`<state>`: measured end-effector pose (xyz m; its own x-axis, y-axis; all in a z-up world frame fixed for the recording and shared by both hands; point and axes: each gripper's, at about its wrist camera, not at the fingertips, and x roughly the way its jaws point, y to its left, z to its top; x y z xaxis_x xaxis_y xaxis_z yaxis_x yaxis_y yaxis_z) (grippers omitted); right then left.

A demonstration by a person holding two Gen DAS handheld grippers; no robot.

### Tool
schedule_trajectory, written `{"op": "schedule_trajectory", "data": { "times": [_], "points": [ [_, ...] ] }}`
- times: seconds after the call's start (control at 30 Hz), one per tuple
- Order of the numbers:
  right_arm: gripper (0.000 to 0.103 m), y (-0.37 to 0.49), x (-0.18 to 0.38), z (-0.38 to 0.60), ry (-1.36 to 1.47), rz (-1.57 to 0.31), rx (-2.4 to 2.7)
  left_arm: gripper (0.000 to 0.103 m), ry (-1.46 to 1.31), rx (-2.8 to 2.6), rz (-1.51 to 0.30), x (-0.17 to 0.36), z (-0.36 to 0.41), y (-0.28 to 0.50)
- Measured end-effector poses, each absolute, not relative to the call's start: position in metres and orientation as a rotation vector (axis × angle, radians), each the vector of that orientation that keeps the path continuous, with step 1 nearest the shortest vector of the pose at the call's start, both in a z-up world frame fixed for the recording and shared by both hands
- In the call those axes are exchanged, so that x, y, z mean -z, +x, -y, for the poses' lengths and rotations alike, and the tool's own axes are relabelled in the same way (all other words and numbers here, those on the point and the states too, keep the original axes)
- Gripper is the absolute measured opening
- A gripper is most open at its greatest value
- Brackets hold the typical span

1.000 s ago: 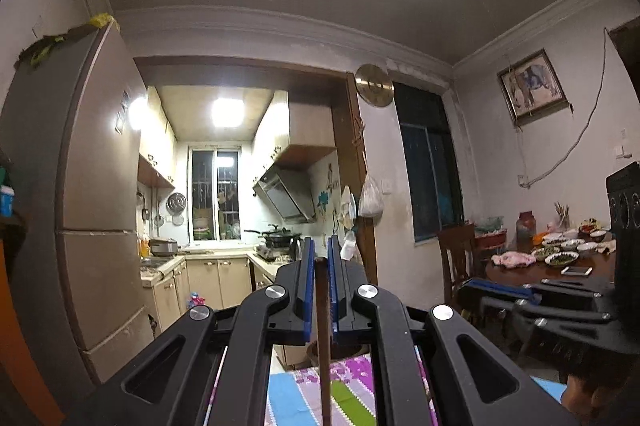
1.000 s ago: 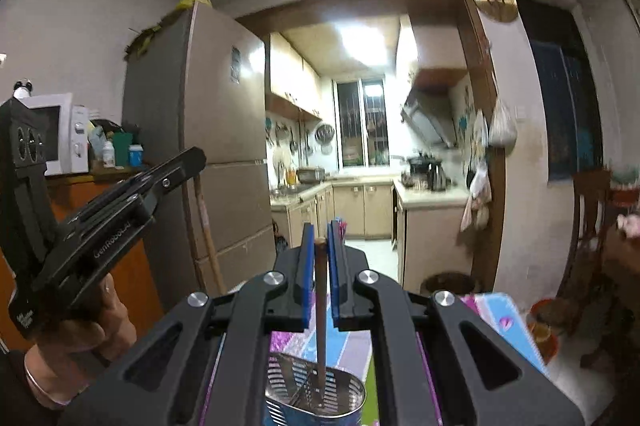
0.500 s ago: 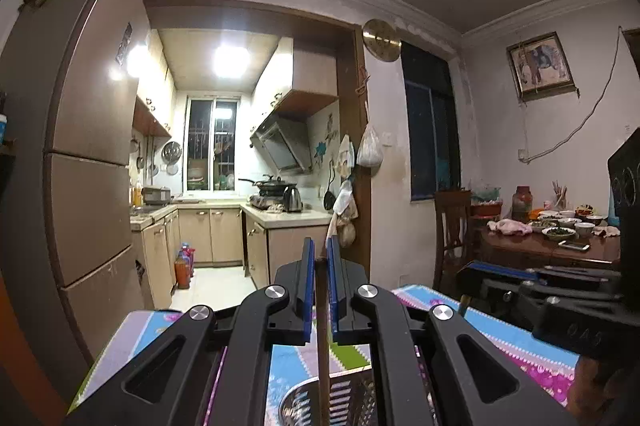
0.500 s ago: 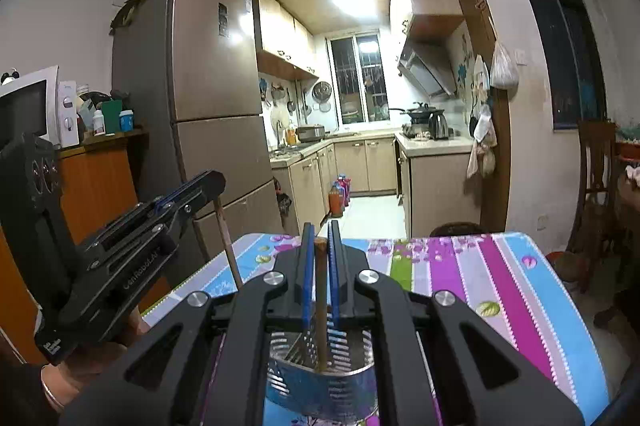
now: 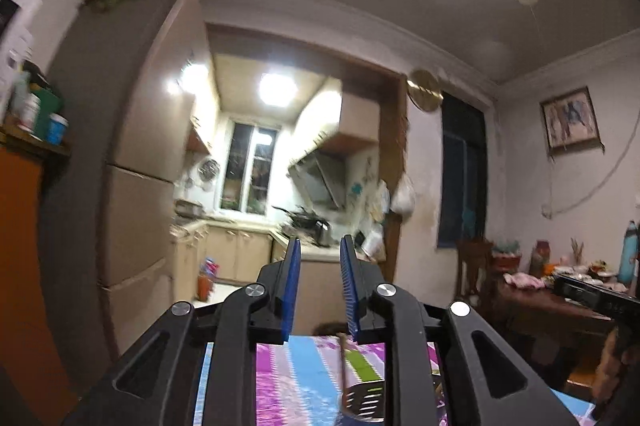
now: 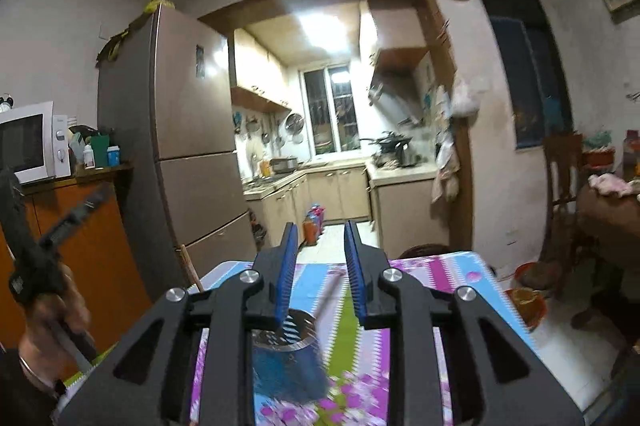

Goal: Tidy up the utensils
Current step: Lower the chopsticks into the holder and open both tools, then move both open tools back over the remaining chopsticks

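My left gripper (image 5: 320,240) has its blue pads apart and its jaws are opening, with nothing between them. Below it a brown chopstick (image 5: 342,356) stands free in the perforated metal utensil holder (image 5: 364,400) on the striped tablecloth (image 5: 304,378). In the right wrist view my right gripper (image 6: 320,226) is likewise opening and empty. A blurred chopstick (image 6: 330,293) leans out of the blue-based utensil holder (image 6: 288,358) just under its pads. The left gripper (image 6: 36,246) shows at the far left, held in a hand.
The table (image 6: 472,274) carries a bright striped cloth. Beyond it are a tall fridge (image 6: 188,146), an orange cabinet with a microwave (image 6: 28,142), and the kitchen doorway. A dining table (image 5: 560,302) with dishes stands to the right. A thin wooden stick (image 6: 189,266) shows by the table's far left corner.
Both grippers were shut on upright chopsticks; now both pairs of pads stand apart and the chopsticks sit loose in the holder. Both views have shifted and blurred, and the left gripper has swung away leftward.
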<state>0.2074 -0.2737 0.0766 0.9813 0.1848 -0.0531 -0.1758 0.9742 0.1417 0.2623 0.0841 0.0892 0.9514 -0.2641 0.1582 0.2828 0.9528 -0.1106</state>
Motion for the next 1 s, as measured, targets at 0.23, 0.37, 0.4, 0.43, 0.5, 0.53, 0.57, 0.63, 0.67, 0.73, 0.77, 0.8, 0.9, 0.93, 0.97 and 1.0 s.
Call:
{"op": "schedule_trajectory", "data": {
  "times": [0.23,0.37,0.4,0.43,0.5,0.53,0.57,0.63,0.67,0.73,0.77,0.8,0.9,0.93,0.97,1.0],
  "points": [
    [0.056,0.088,-0.058,0.304,0.030,-0.018,-0.081,0.060,-0.006,0.167,0.213,-0.094,-0.126,0.121],
    [0.077,0.028,-0.032,0.316,0.025,-0.057,-0.012,0.077,0.037,0.096,0.204,-0.078,-0.140,0.045],
    [0.081,0.020,-0.026,0.317,0.027,-0.066,0.003,0.078,0.048,0.090,0.191,-0.072,-0.141,0.029],
    [0.083,0.007,-0.017,0.318,0.024,-0.085,0.024,0.079,0.063,0.086,0.181,-0.065,-0.141,0.016],
    [0.087,-0.011,-0.002,0.317,0.001,-0.116,0.064,0.081,0.100,0.061,0.158,-0.053,-0.139,-0.006],
    [0.087,-0.019,0.006,0.316,-0.010,-0.125,0.076,0.083,0.129,0.048,0.136,-0.041,-0.134,-0.021],
    [0.087,-0.029,0.017,0.315,-0.020,-0.140,0.087,0.086,0.145,0.045,0.115,-0.033,-0.131,-0.031],
    [0.092,-0.041,0.032,0.314,-0.018,-0.168,0.110,0.092,0.144,0.058,0.057,-0.014,-0.125,-0.042],
    [0.093,-0.046,0.041,0.313,-0.004,-0.194,0.108,0.093,0.129,0.080,0.014,-0.001,-0.123,-0.047],
    [0.094,-0.050,0.053,0.310,0.028,-0.227,0.084,0.093,0.086,0.145,-0.090,0.027,-0.113,-0.050],
    [0.094,-0.049,0.062,0.307,0.050,-0.245,0.072,0.093,0.080,0.175,-0.139,0.040,-0.105,-0.051],
    [0.094,-0.050,0.067,0.303,0.061,-0.260,0.059,0.093,0.084,0.191,-0.169,0.051,-0.098,-0.050],
    [0.093,-0.045,0.086,0.284,0.074,-0.326,-0.004,0.082,0.161,0.252,-0.262,0.089,-0.065,-0.055],
    [0.092,-0.048,0.090,0.277,0.070,-0.331,-0.019,0.079,0.178,0.265,-0.268,0.095,-0.058,-0.057],
    [0.090,-0.047,0.096,0.267,0.061,-0.337,-0.048,0.076,0.194,0.289,-0.276,0.102,-0.049,-0.061],
    [0.085,-0.049,0.100,0.260,0.047,-0.343,-0.068,0.074,0.198,0.310,-0.288,0.106,-0.045,-0.060]
  ]
}}
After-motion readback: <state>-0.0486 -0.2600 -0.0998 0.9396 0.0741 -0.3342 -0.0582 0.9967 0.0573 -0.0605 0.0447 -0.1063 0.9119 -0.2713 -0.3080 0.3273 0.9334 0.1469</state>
